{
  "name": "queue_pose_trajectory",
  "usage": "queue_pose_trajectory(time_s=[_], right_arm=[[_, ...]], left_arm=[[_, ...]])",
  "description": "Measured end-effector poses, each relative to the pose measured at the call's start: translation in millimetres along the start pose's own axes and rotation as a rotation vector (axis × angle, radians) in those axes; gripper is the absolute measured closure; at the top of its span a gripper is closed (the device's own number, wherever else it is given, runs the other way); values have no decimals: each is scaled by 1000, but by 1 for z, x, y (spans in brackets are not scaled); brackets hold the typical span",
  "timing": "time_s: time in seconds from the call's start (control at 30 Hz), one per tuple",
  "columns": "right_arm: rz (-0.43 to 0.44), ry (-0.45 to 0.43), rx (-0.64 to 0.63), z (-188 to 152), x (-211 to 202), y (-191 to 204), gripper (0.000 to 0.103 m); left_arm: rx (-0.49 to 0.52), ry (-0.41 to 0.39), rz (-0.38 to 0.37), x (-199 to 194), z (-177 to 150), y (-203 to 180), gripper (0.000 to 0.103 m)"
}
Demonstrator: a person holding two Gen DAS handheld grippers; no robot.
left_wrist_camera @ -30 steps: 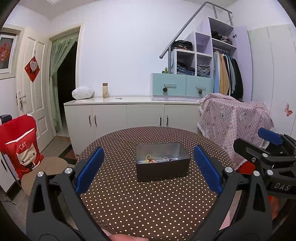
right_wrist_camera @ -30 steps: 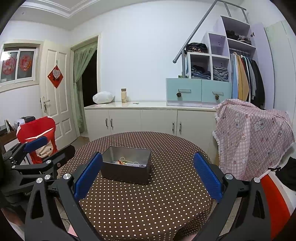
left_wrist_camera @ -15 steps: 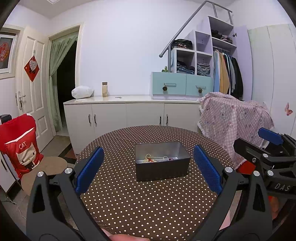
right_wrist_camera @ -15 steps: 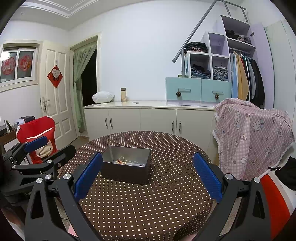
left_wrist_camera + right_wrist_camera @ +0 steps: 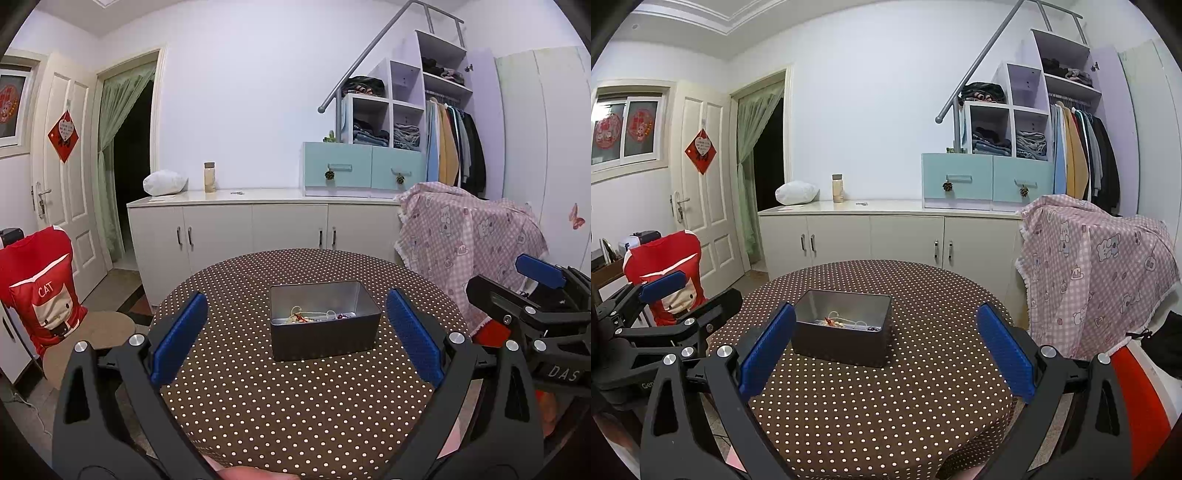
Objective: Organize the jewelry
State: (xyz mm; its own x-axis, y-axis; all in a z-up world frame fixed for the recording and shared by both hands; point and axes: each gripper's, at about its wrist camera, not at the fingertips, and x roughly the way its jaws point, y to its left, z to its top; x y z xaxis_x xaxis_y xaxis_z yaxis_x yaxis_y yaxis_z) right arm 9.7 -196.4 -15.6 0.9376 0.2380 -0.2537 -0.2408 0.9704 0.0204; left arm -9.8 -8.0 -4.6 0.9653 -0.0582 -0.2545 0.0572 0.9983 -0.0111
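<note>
The walls are white. A long white cabinet (image 5: 258, 229) stands at the far wall, with two pale blue drawers (image 5: 364, 170) on it. On the left are a white door (image 5: 701, 192) and a green curtain (image 5: 118, 155). On the right, clothes hang in an open wardrobe (image 5: 1082, 155).

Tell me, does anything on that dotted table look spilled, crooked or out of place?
Nothing stands out. The metal tin sits flat and upright on the dotted tablecloth, and the jewelry lies in a small tangle inside it, none spilled. Both the left gripper and the right gripper are open and empty, short of the tin.
</note>
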Motion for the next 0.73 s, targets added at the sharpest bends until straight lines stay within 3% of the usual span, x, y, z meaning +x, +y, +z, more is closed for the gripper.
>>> queue_pose_trajectory(time_s=[0.73], right_arm=[[0, 10, -3, -5, 6, -4, 8]], left_arm=[[8, 15, 4, 5, 0, 3, 8]])
